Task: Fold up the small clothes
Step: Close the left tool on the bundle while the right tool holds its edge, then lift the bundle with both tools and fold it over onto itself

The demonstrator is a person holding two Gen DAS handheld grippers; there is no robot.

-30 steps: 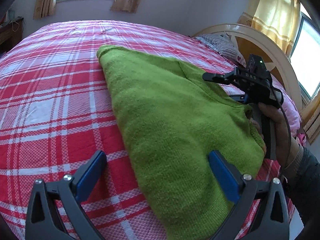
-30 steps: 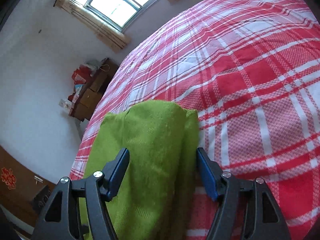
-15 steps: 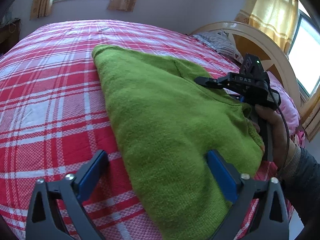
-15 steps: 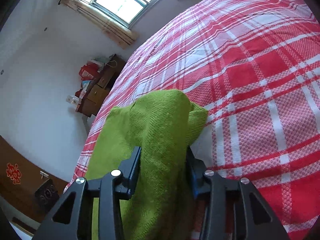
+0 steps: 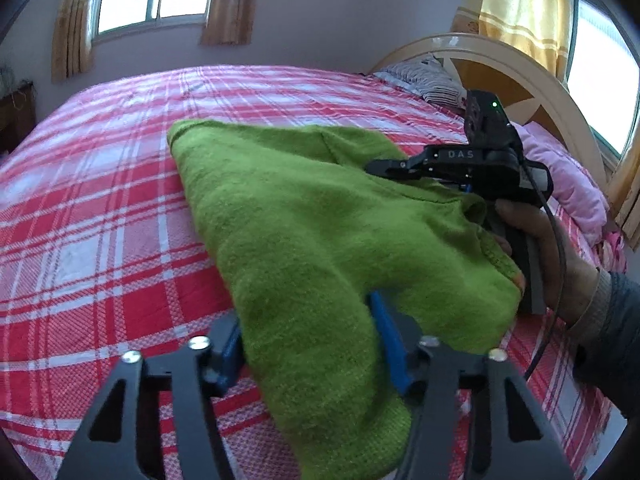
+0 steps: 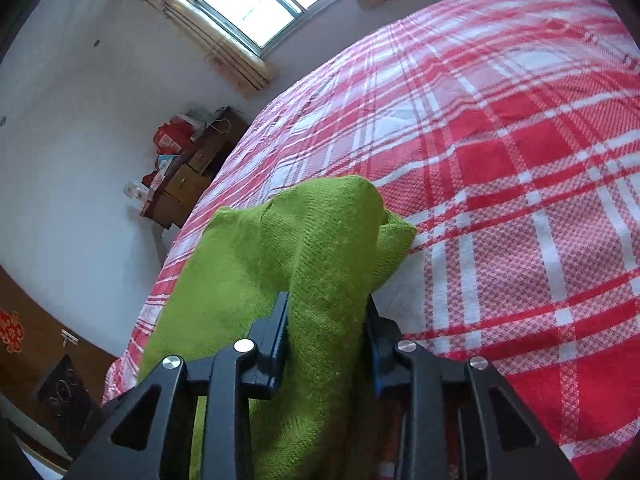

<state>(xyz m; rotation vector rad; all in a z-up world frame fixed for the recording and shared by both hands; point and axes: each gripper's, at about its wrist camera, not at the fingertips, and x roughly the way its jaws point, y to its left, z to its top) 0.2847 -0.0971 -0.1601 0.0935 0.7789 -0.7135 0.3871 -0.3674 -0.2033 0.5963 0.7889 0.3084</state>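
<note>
A green knitted sweater (image 5: 304,216) lies on a bed with a red and white plaid cover (image 5: 100,220). My left gripper (image 5: 308,340) is shut on the near edge of the sweater, and the cloth bunches between its blue pads. My right gripper (image 6: 326,320) is shut on another edge of the sweater (image 6: 320,240) and lifts it a little off the bed. The right gripper also shows in the left wrist view (image 5: 460,164), held by a hand at the sweater's right side.
A curved wooden headboard (image 5: 520,72) and pillows (image 5: 560,176) stand at the right of the bed. A brown dresser (image 6: 188,176) with clutter stands by the wall beyond the bed's far edge. Windows with curtains are behind.
Both grippers have closed from open onto the sweater's edges. The cloth now bunches and rises between the jaws of each.
</note>
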